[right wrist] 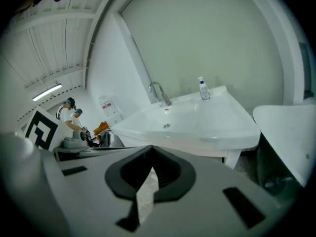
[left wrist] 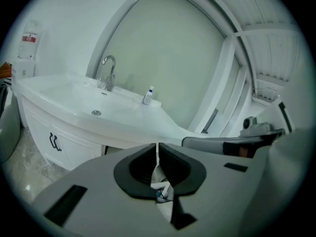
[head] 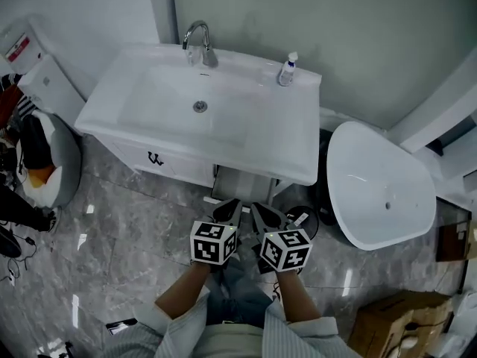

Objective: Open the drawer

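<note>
Both tools are up in front of the person now, side by side over the grey marble floor, their marker cubes nearly touching. The left tool has its dark pads drawn in to a hairline slit with nothing pinched. The right tool is likewise pressed together at the tips and carries nothing. Straight ahead stands the white vanity, with the basin on top, the chrome faucet at the back and a small pump bottle on the rear right corner. Under the basin's left half, a dark curled handle shows on the cabinet front. The drawer, as far as I can make out, is the grey box jutting from under the basin's right half, just beyond the tool tips and touched by neither. A loose white oval basin leans off to the right, with a cardboard box nearer the person.
</note>
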A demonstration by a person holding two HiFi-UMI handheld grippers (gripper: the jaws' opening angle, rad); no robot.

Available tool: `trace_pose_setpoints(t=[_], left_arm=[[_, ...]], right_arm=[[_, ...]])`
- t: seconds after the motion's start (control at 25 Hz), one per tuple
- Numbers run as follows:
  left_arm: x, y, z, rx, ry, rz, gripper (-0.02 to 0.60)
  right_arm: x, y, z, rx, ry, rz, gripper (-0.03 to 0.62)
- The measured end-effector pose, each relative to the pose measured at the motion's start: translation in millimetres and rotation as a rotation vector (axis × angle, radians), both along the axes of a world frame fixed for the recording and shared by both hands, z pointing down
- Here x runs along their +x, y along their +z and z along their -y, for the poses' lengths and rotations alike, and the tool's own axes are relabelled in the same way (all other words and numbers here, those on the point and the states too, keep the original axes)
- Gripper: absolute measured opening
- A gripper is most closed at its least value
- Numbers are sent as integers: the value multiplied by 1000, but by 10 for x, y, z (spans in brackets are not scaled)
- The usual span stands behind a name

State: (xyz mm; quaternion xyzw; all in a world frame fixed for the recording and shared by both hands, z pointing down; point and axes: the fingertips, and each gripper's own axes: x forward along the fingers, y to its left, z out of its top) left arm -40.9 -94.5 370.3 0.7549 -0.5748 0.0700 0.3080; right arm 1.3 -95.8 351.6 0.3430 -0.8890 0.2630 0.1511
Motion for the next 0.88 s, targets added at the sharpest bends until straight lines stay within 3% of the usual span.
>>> trace_pose_setpoints(t=[0.48,0.88], left_arm=[[47,-1289,-137,239,84,-4,21],[130,-1725,-406,325,124,-21,18]], right_arm=[[-47,-1005,-103,162,-113,87,8],[56,-1396,-307,221,-111,140,8]])
